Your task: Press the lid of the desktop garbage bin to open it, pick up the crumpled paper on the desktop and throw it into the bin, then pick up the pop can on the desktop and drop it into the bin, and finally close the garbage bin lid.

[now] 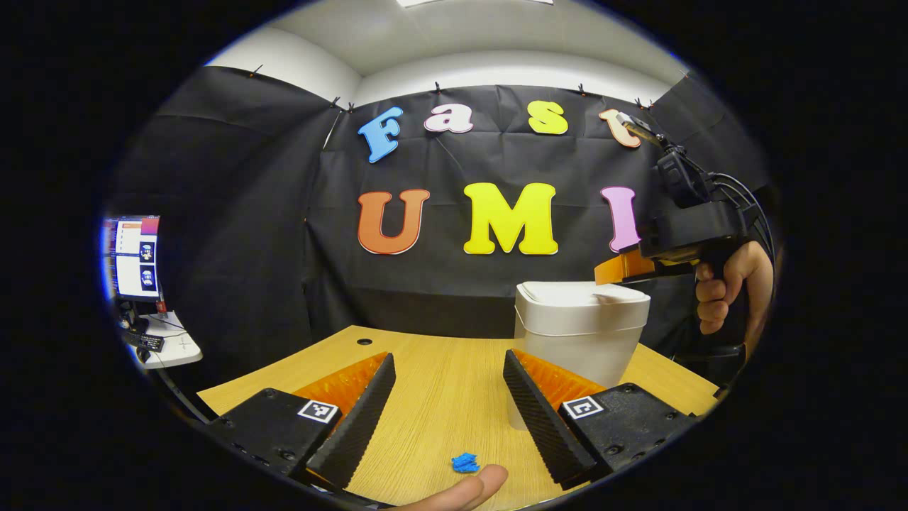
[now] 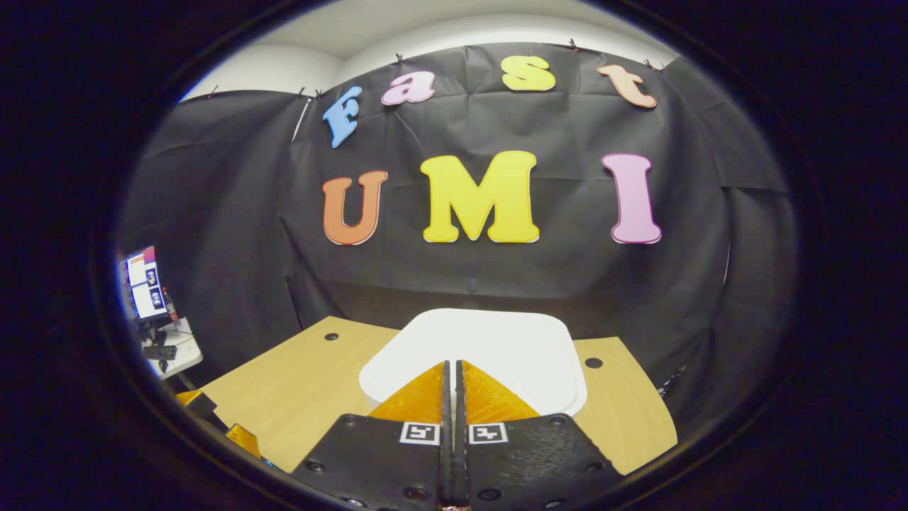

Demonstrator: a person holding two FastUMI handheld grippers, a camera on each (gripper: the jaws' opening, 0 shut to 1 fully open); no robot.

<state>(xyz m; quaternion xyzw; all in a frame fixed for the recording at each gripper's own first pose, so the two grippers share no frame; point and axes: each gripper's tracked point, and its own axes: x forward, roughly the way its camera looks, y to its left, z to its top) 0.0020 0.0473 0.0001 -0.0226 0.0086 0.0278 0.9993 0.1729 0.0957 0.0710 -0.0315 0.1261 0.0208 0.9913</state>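
The white desktop bin stands on the wooden table ahead and to the right, its lid down. My left gripper is open over the table, nothing between its fingers, the bin just beyond its right finger. A small blue crumpled scrap lies on the table near me, between my fingers. In the left gripper view a hand holds my right gripper at the lid's right side. In the right gripper view that gripper is shut, its tips just above or on the flat lid.
A person's fingertip rests beside the blue scrap at the table's near edge. A monitor and a small white side table stand beyond the table's left edge. Black cloth walls close the back and sides.
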